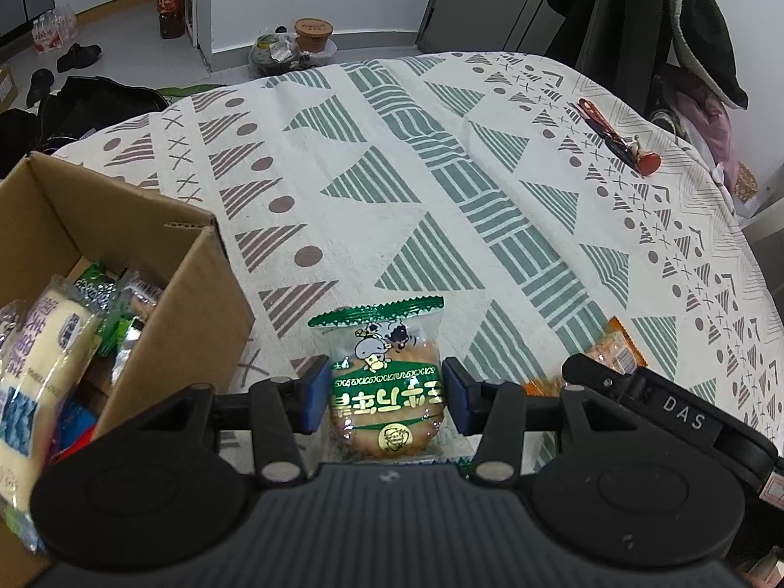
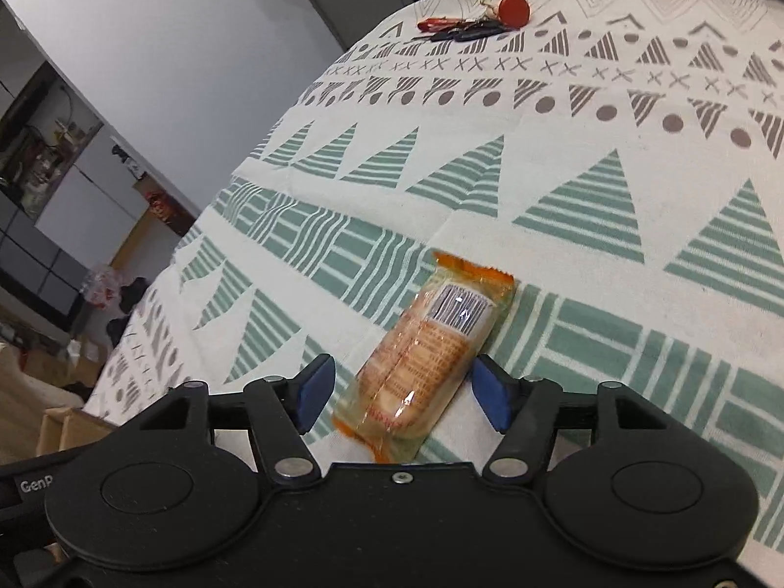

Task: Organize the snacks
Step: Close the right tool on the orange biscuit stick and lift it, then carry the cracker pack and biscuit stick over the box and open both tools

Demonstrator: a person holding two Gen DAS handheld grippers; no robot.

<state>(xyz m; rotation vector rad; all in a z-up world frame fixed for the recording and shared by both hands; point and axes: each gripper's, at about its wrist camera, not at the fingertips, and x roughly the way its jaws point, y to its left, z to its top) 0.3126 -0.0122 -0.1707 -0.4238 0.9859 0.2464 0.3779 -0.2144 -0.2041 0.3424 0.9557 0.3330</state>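
In the left wrist view my left gripper (image 1: 387, 394) is shut on a green cracker packet (image 1: 387, 338). Its blue pads press both sides of the packet, just right of a cardboard box (image 1: 196, 304) that holds several wrapped snacks. An orange snack packet (image 2: 431, 343) lies flat on the patterned tablecloth (image 2: 588, 186). My right gripper (image 2: 403, 394) is open around the packet's near end, the left pad clearly apart from it and the right pad close beside it. In the left wrist view the same orange packet (image 1: 618, 350) shows behind the black body of the right gripper (image 1: 686, 416).
A bunch of keys with a red fob (image 1: 618, 139) (image 2: 470, 24) lies at the table's far side. A chair draped with dark clothes (image 1: 686, 24) stands past the far right edge. Bags, shoes and bottles sit on the floor beyond the table.
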